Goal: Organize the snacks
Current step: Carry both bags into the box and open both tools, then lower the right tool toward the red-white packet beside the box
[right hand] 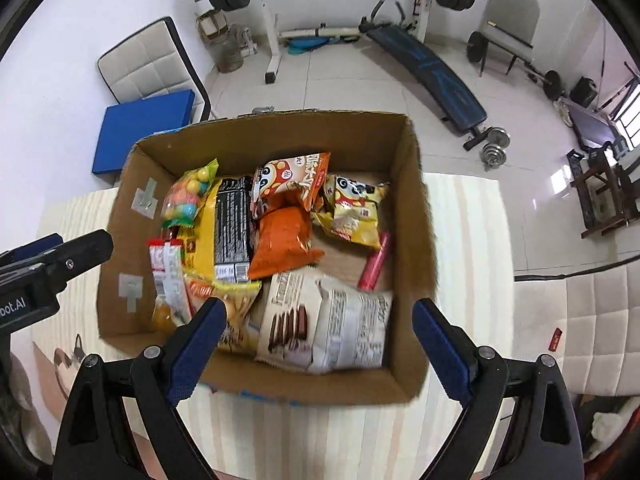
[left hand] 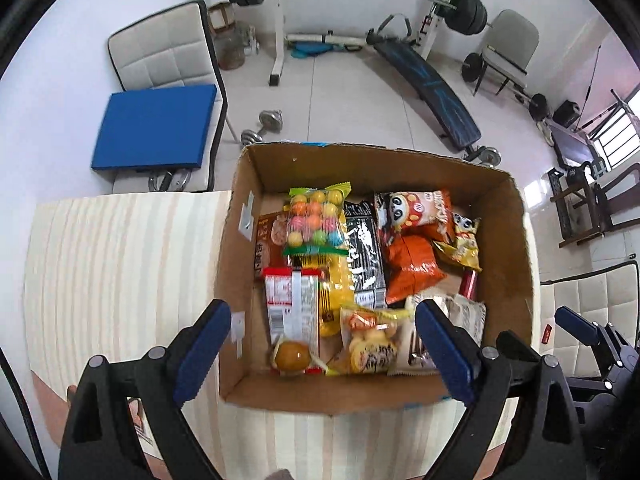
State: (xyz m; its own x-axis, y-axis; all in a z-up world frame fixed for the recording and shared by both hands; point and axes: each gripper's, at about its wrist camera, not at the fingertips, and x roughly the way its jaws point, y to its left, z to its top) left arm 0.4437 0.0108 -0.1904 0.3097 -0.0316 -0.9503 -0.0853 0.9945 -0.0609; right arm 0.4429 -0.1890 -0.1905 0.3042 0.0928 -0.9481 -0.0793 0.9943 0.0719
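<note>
Both tongs up over the box (left hand: 505, 240), a brown corrugated cardboard carton, flaps gone, grey tape bits on its left wall, sitting on a pale striped table (left hand: 120, 264). Left gripper (left hand: 323, 352) jaws spread wide, nothing between them; blue pads, black plastic arms. Right gripper (right hand: 319, 350) same deal, wide open & empty, tilted down at the box's near edge.

Snacks all inside the box, just ahead of both tongs. Gumball bag (left hand: 316, 220): clear crinkly film, round pastel balls, toward the far left. Black bar (left hand: 365, 256), flat, glossy, lies lengthwise mid-box. Orange bag (left hand: 412, 272), puffy foil, right of it. Panda bag (left hand: 416, 210) at the far side.

Left view only: round amber candy (left hand: 292, 356) in clear wrap, right by the left pad, plus a red-white packet (left hand: 292, 304) face up. Right view only: white cookie pack (right hand: 324, 324), matte, wrinkled, between its pads at the near wall; yellow panda bag (right hand: 354, 210) shown in full; pink tube (right hand: 374, 262) against the right wall. Each cam catches the other gripper at its frame edge.
</note>
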